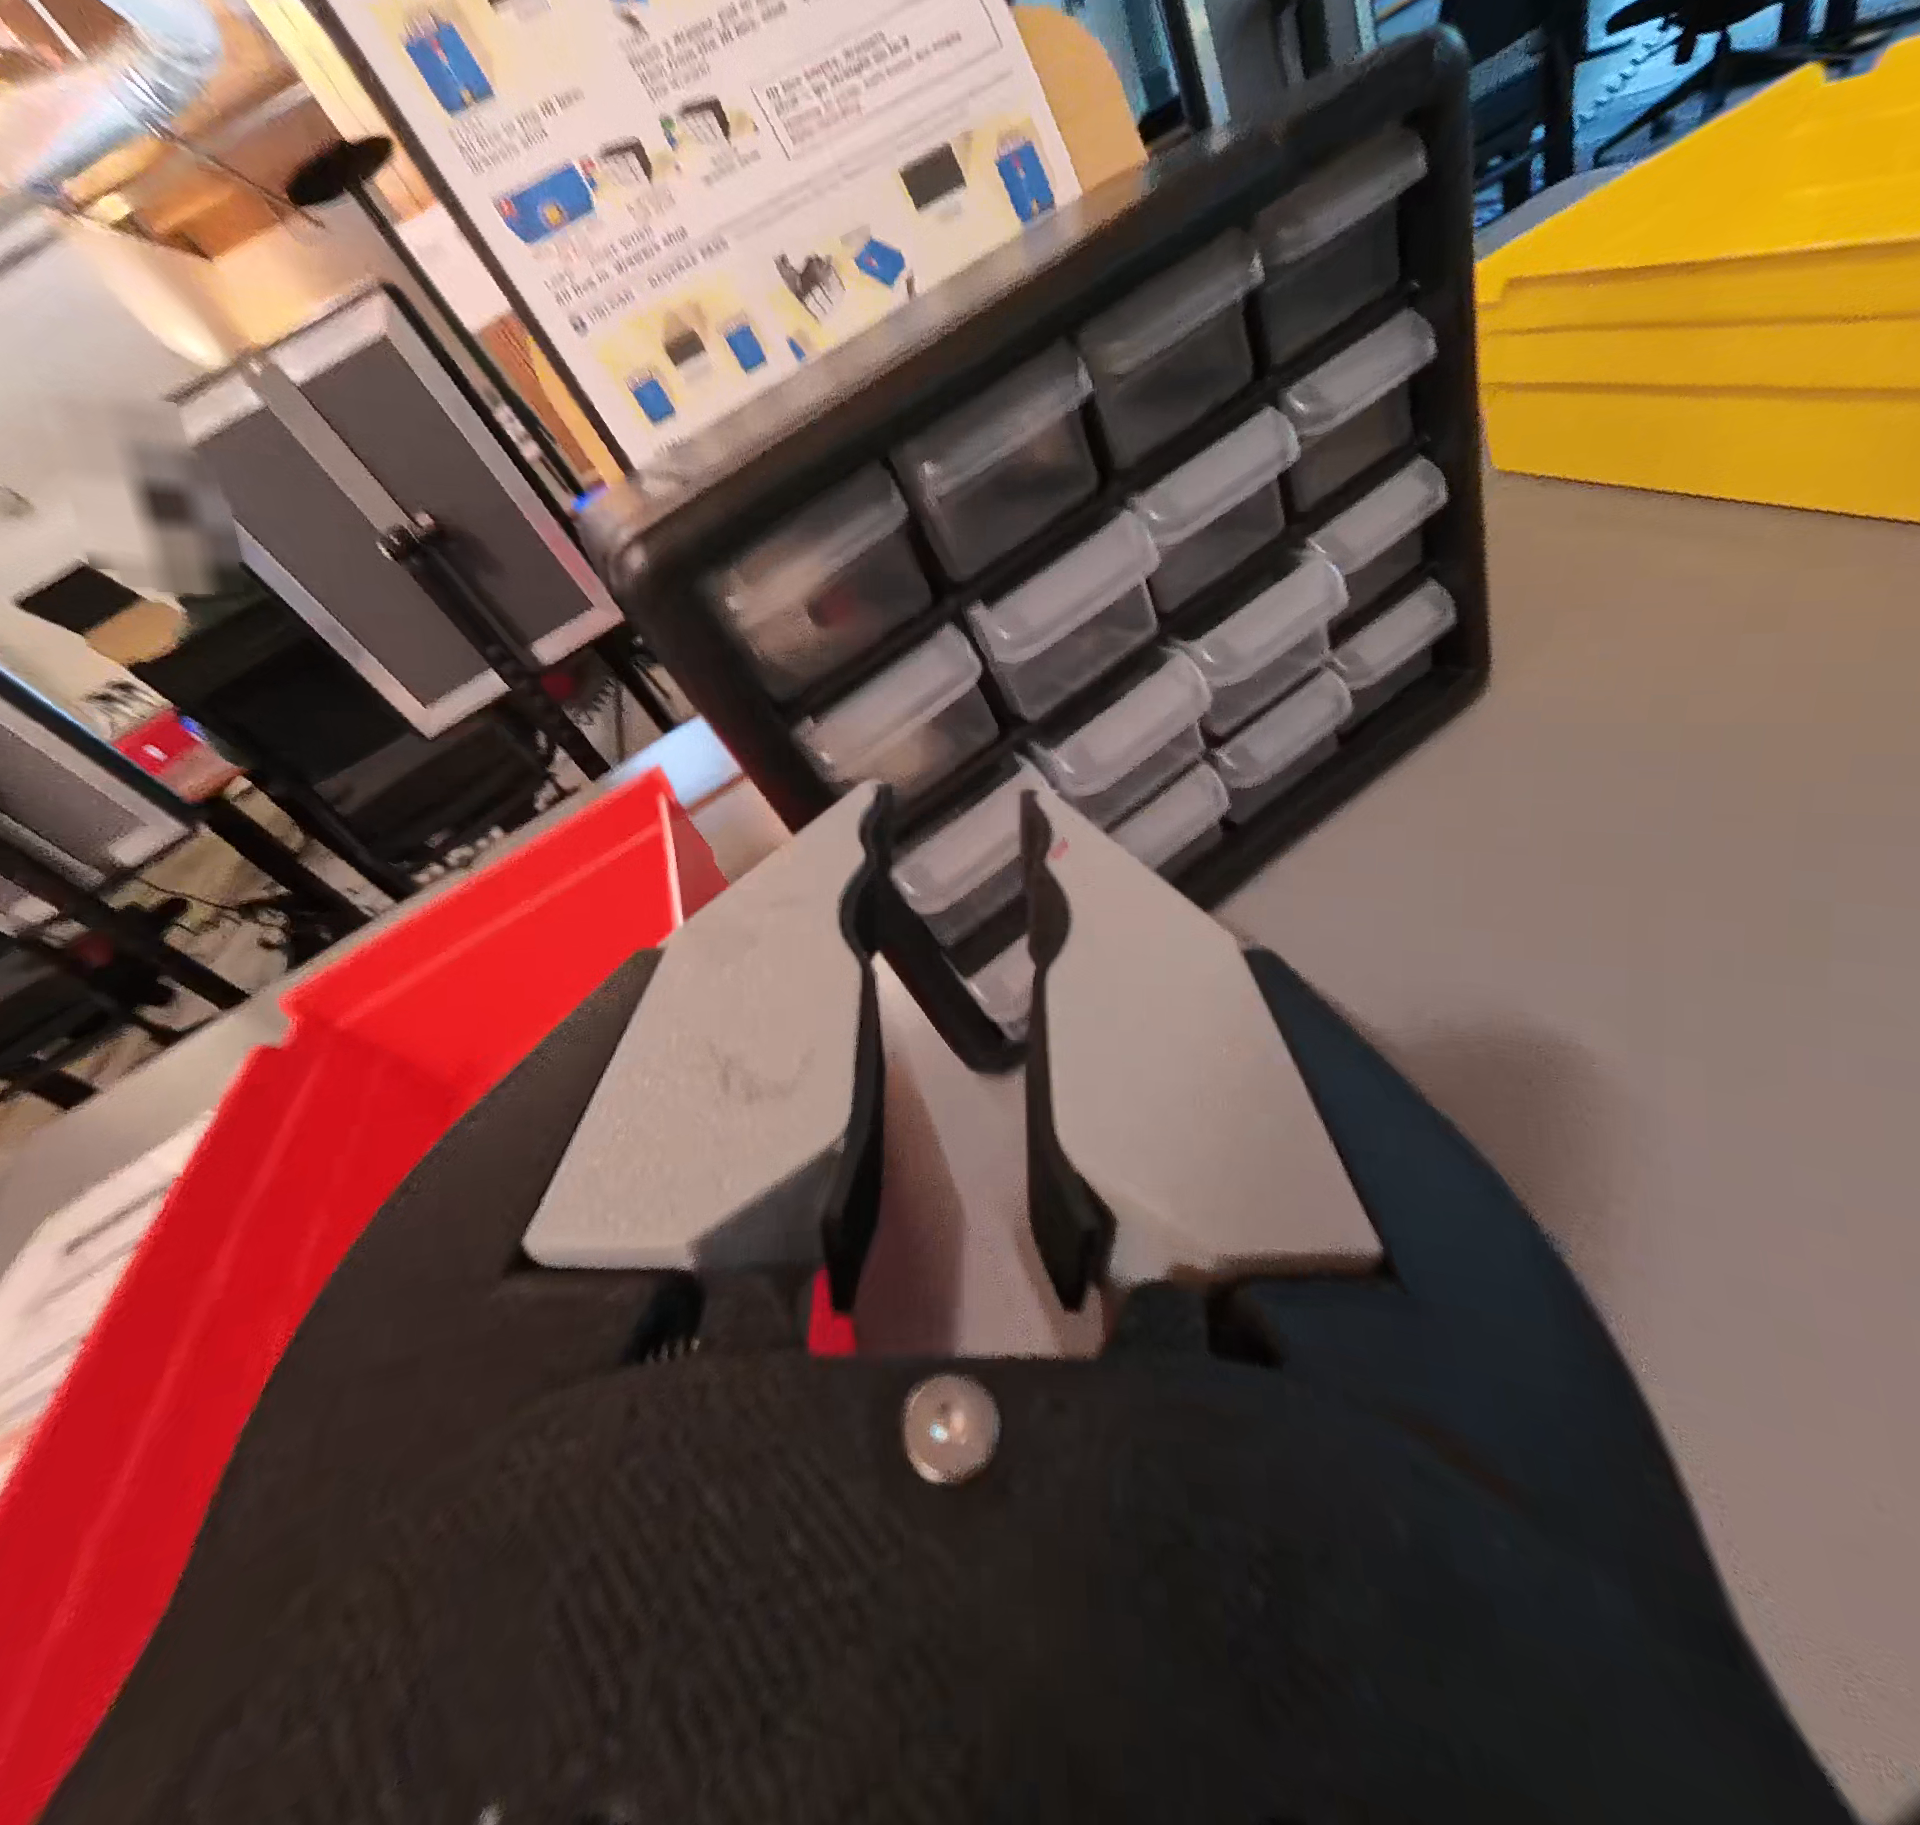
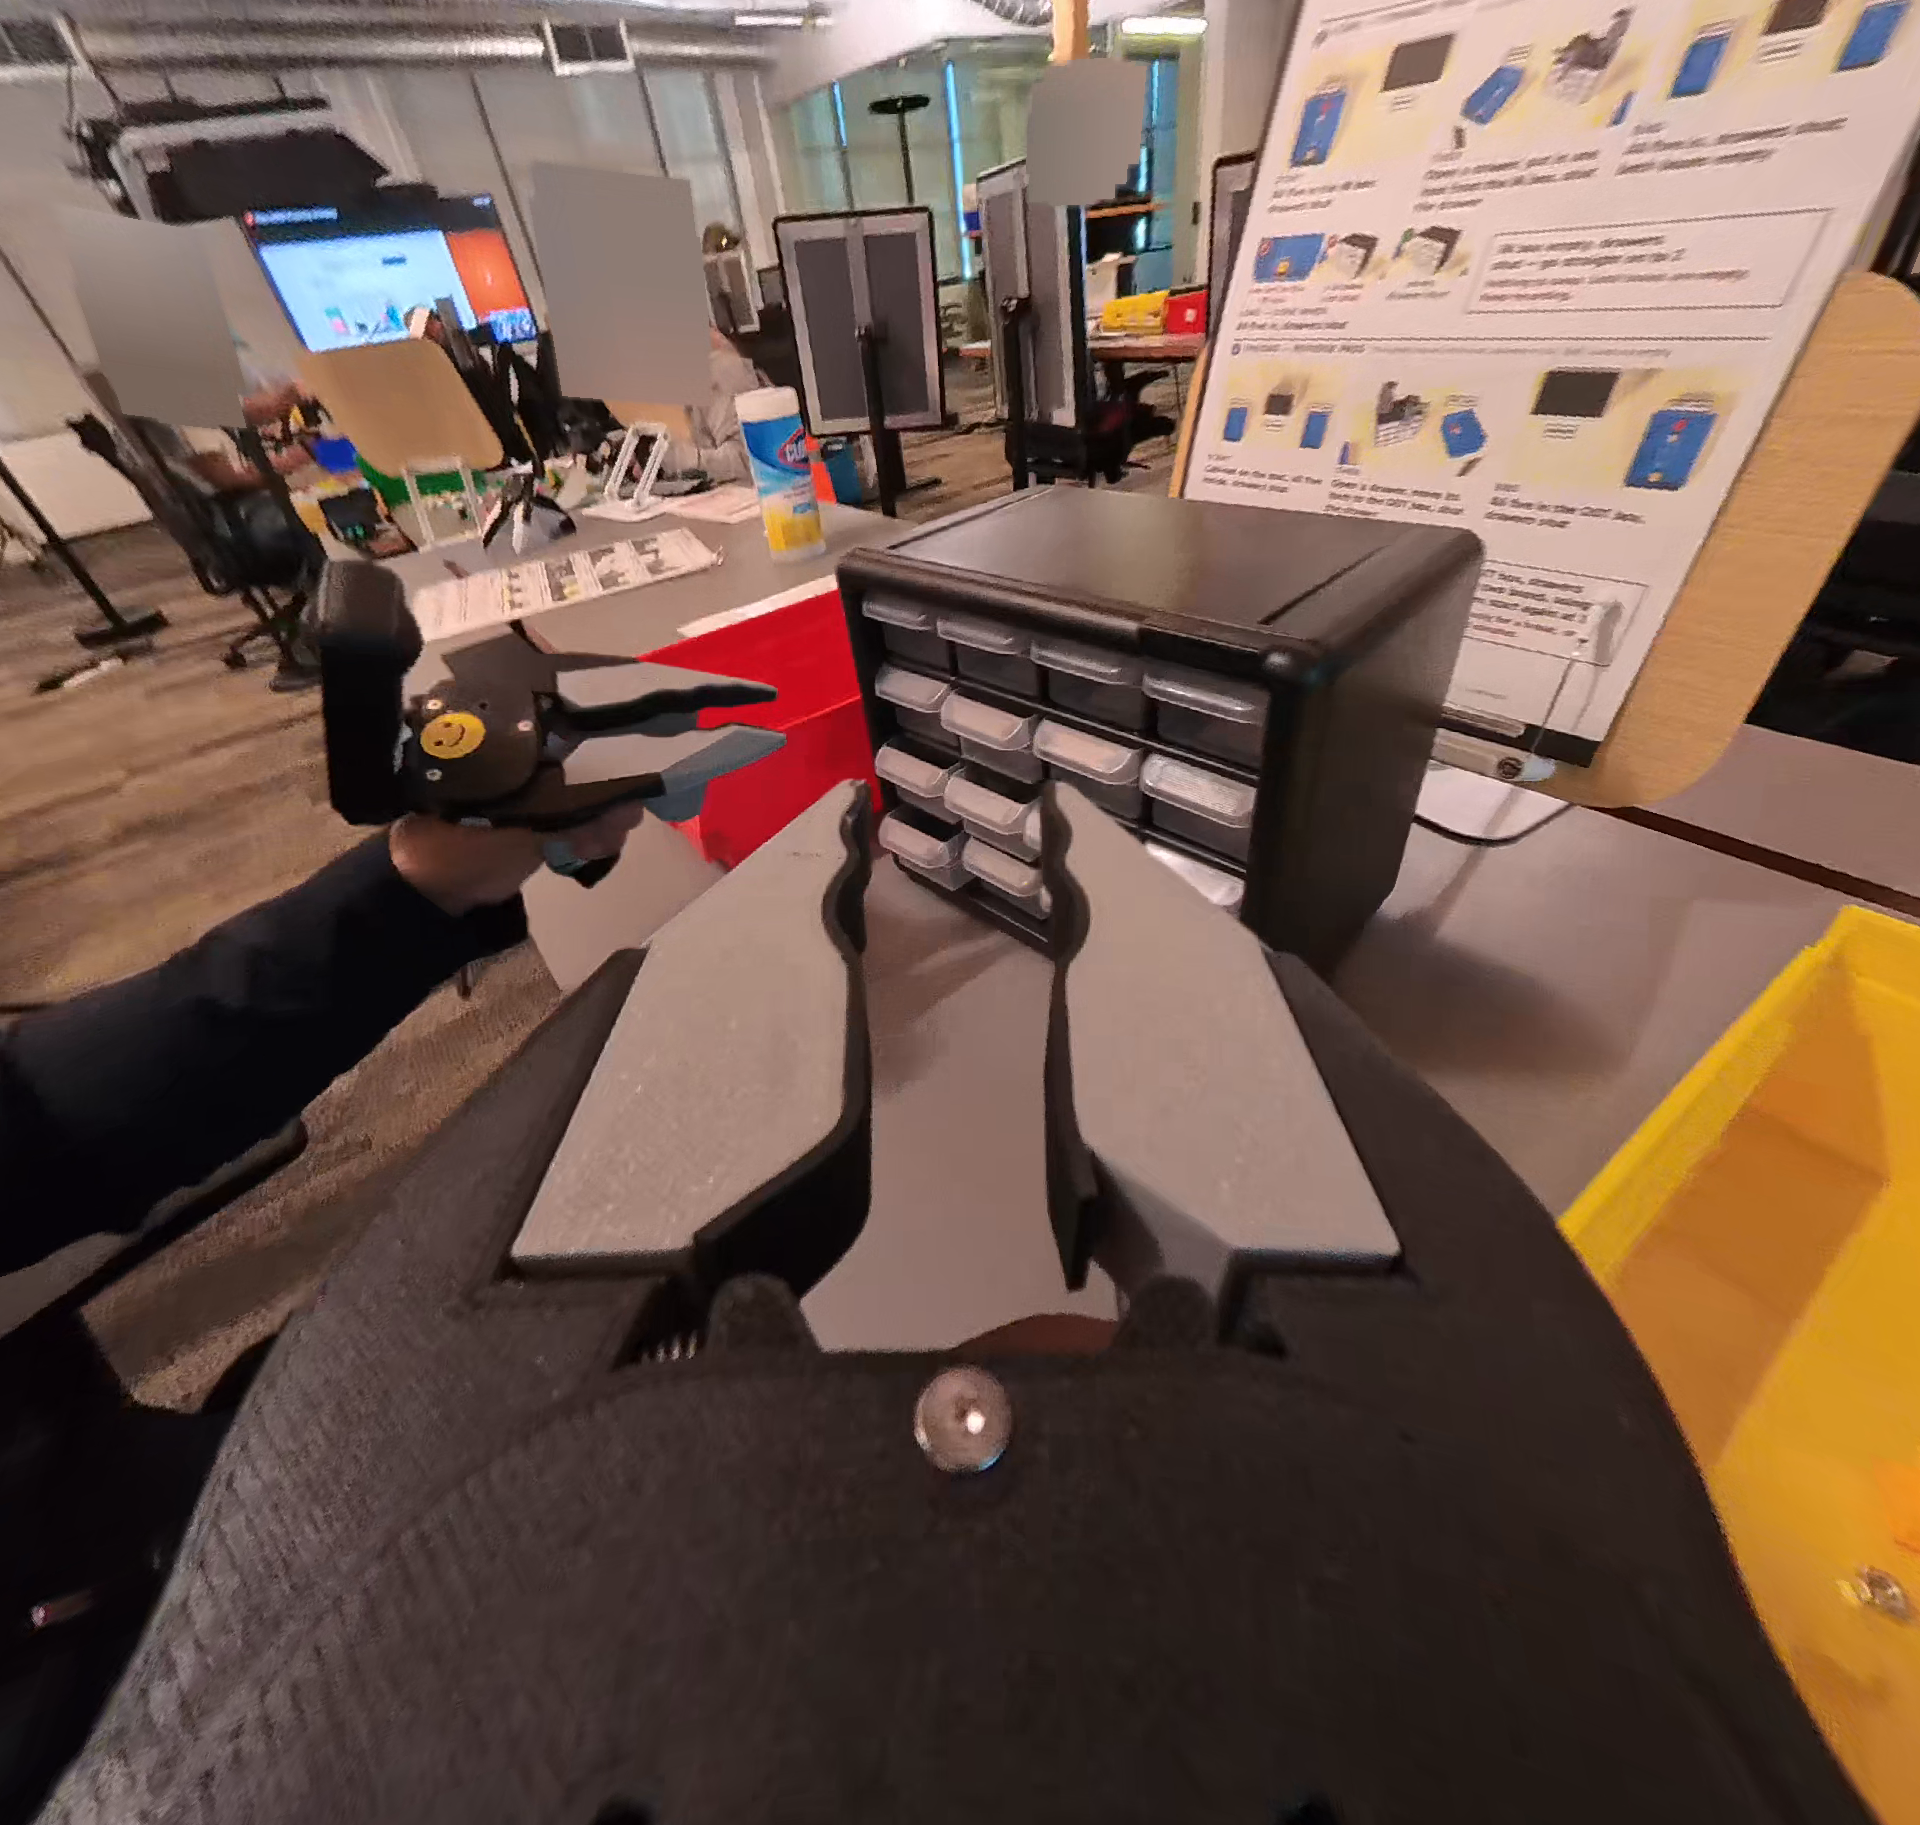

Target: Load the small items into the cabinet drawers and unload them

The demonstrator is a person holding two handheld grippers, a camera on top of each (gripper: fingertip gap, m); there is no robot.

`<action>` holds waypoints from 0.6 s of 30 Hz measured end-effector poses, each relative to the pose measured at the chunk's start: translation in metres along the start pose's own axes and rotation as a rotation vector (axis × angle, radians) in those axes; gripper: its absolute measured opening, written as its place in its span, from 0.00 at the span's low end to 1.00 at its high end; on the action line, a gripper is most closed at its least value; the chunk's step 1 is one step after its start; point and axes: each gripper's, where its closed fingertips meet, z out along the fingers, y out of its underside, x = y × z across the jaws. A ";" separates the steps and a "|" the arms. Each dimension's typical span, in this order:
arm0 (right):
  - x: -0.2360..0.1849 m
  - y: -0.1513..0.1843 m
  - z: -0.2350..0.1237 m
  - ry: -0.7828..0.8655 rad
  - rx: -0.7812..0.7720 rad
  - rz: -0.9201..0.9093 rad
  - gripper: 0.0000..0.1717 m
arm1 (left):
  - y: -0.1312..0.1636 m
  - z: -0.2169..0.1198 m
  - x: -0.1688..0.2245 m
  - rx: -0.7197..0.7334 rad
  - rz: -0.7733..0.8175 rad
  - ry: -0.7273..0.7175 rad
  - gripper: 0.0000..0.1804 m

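Cabinet (image 2: 1340, 736): glossy black frame, drawers (image 2: 1091, 752) of clear colourless plastic. Bin (image 2: 769, 695) to its left: bright red. Bin (image 2: 1766, 1204) to its right: bright yellow. Table (image 2: 1558, 923): plain matt grey. Left gripper (image 2: 774, 715): black body, grey fingers, a round yellow sticker. Right gripper (image 2: 956, 809): ribbed black body, grey fingers with black edges. Sleeve (image 2: 208, 1027): dark navy. Board (image 2: 1558, 269): white, with blue and yellow pictures.
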 end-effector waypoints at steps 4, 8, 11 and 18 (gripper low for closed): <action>0.005 -0.002 -0.009 0.005 0.017 0.021 0.17 | -0.009 0.024 -0.006 0.004 0.088 -0.051 0.14; 0.005 -0.006 -0.015 0.010 0.029 0.010 0.17 | -0.012 0.036 -0.006 0.022 0.127 -0.061 0.15; 0.005 -0.007 -0.018 0.009 0.038 0.011 0.17 | -0.016 0.037 -0.009 0.043 0.136 -0.073 0.15; 0.005 -0.012 -0.025 0.013 0.060 0.012 0.17 | -0.012 0.043 -0.019 0.042 0.215 -0.113 0.15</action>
